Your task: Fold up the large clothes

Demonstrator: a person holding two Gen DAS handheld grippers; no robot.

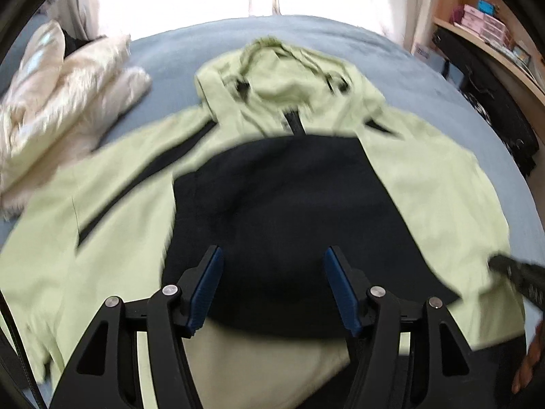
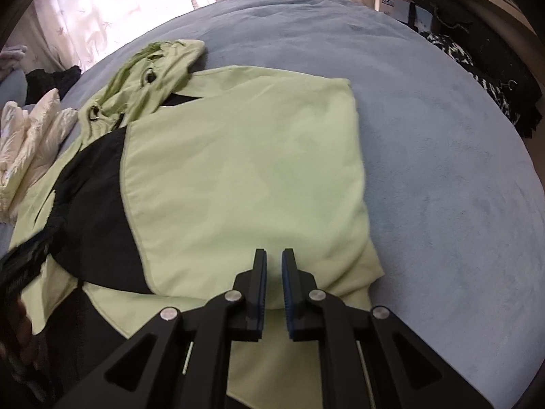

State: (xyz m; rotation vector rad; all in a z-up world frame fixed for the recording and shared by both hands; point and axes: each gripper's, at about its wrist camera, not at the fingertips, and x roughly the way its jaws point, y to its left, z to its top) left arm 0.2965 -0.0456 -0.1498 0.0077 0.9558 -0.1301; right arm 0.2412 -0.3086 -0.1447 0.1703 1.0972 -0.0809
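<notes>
Left claw released, blue pads wide apart over black lining, nothing gripped. Right claw clenched, empty, above folded-in side panel. Pale green hooded jacket lies flat mid-frame on grey-blue bed, smooth thin fabric. Cream puffy garment upper left; shelf upper right.
</notes>
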